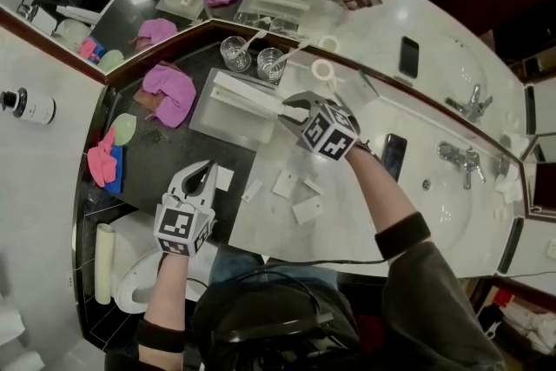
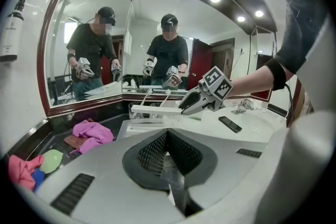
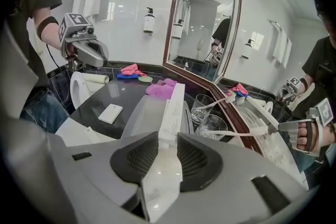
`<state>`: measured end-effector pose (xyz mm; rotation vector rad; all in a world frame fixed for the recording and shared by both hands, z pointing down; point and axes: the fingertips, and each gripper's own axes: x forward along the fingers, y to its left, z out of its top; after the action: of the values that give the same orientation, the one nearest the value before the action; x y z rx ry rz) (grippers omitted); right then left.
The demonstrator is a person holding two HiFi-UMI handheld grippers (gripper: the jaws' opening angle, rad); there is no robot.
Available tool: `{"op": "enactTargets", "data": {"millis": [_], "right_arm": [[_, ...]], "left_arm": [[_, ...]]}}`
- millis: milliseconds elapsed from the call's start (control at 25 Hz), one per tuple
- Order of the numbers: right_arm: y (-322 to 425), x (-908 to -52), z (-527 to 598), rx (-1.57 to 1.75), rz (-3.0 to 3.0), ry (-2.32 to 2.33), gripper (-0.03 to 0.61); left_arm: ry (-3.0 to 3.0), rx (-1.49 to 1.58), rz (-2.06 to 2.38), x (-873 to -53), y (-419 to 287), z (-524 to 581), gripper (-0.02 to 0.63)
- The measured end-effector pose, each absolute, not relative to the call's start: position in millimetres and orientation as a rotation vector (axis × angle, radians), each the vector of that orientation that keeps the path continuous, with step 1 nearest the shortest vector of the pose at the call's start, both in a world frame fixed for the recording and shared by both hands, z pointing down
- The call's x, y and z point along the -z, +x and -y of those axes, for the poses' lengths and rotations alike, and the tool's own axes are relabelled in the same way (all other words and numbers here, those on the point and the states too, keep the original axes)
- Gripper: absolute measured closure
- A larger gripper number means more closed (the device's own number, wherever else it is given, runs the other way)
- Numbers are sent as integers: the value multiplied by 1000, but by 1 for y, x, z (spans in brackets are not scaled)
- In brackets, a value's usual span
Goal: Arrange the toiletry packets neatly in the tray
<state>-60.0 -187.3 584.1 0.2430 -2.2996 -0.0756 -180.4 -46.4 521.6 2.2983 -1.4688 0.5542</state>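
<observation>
A grey tray (image 1: 228, 119) sits on the dark counter under the corner mirror. My right gripper (image 1: 285, 107) hangs over its right end, shut on a long white box (image 1: 248, 91) that stretches left across the tray. In the right gripper view the box (image 3: 171, 110) runs out from between the jaws (image 3: 168, 149) above the tray (image 3: 140, 118). My left gripper (image 1: 207, 168) is shut and empty, beside a small white packet (image 1: 224, 178) on the dark counter. Several flat white packets (image 1: 284, 183) lie loose on the pale counter. The left gripper view shows shut jaws (image 2: 167, 136) and the right gripper (image 2: 195, 103) with the box.
Two glasses (image 1: 234, 53) holding toothbrushes stand behind the tray. A pink cloth (image 1: 169, 91) lies left of it. Two phones (image 1: 393, 154) and a faucet (image 1: 456, 159) are at the sink on the right. A toilet (image 1: 130, 274) stands below the counter's left end.
</observation>
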Motion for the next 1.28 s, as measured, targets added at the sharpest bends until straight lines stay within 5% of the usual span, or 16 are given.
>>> {"op": "enactTargets", "data": {"millis": [560, 920, 1280], "right_arm": [[42, -532, 107, -41, 2307, 581, 440], [128, -612, 62, -338, 2159, 852, 440], [137, -682, 50, -465, 2074, 830, 434]], "left_arm": [[2378, -557, 1379, -518, -138, 35, 614], [2455, -603, 1271, -511, -100, 38, 614], [2458, -665, 1277, -510, -103, 31, 614]]}}
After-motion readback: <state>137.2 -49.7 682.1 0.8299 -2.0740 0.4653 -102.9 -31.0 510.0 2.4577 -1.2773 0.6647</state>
